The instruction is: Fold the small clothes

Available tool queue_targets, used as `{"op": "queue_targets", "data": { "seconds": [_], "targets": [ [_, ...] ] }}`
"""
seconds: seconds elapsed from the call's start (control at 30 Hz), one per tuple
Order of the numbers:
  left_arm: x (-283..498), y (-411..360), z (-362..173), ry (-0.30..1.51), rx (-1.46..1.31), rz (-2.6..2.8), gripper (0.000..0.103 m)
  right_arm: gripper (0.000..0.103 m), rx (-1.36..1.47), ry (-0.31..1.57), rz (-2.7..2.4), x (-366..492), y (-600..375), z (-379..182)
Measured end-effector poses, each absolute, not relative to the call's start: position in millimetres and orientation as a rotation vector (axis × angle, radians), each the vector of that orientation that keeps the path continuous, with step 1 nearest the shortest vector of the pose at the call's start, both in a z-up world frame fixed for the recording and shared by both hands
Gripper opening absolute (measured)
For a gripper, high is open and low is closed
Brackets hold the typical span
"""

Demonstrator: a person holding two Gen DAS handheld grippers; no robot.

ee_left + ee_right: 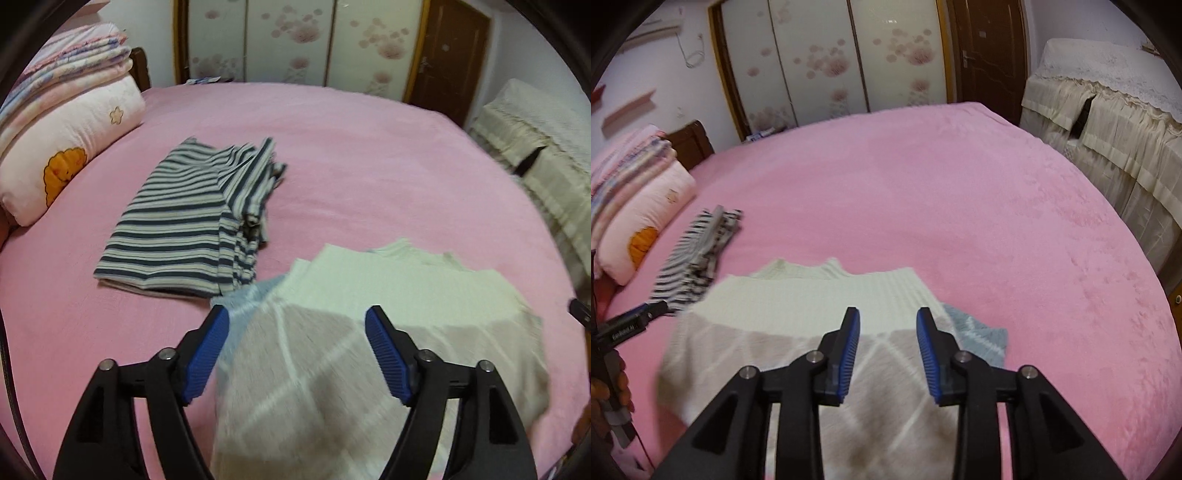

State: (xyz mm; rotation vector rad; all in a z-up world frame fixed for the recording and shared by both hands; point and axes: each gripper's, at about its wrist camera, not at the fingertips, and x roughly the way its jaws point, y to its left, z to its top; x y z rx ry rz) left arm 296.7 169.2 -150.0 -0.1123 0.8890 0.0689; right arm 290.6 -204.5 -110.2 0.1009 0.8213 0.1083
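A cream, beige and pale-blue knit sweater point(369, 332) lies flat on the pink bed point(369, 166), folded over itself, with a blue sleeve corner point(979, 338) sticking out at one side. My left gripper point(297, 321) hovers above its near left part, jaws wide apart, nothing between the blue pads. My right gripper point(888, 321) hangs over the sweater point(820, 332) near its right side, jaws parted, pads clear of the cloth. A striped dark-blue and white garment point(188, 221) lies folded farther left, also visible as the striped garment point(698, 258) in the right wrist view.
Stacked pink quilts and a pillow point(70, 147) sit at the bed's left end. A cloth-covered cabinet point(1108, 129) stands right of the bed, with wardrobe doors point(831, 62) behind. A hand holding the left gripper's handle point(613, 369) shows at the left edge.
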Motion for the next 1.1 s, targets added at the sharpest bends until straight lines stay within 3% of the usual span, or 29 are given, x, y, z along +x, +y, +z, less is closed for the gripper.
{"op": "queue_targets", "data": {
  "seconds": [0.1, 0.33, 0.7, 0.87, 1.1],
  "targets": [
    [267, 163, -126, 0.838, -0.141, 0.037, 0.083, 0.035, 0.124, 0.782, 0.148, 268, -196, -94],
    [209, 144, -118, 0.792, -0.253, -0.035, 0.085, 0.035, 0.129, 0.787, 0.221, 228, -166, -98],
    [184, 105, -206, 0.866, -0.279, -0.01, 0.085, 0.035, 0.059, 0.873, 0.261, 193, -117, -173],
    [201, 135, -243, 0.937, -0.226, 0.158, 0.084, 0.035, -0.017, 0.891, 0.181, 197, -130, -197],
    [198, 170, -252, 0.927, -0.266, 0.154, 0.069, 0.028, 0.014, 0.901, -0.024, 197, -214, -215]
  ]
}}
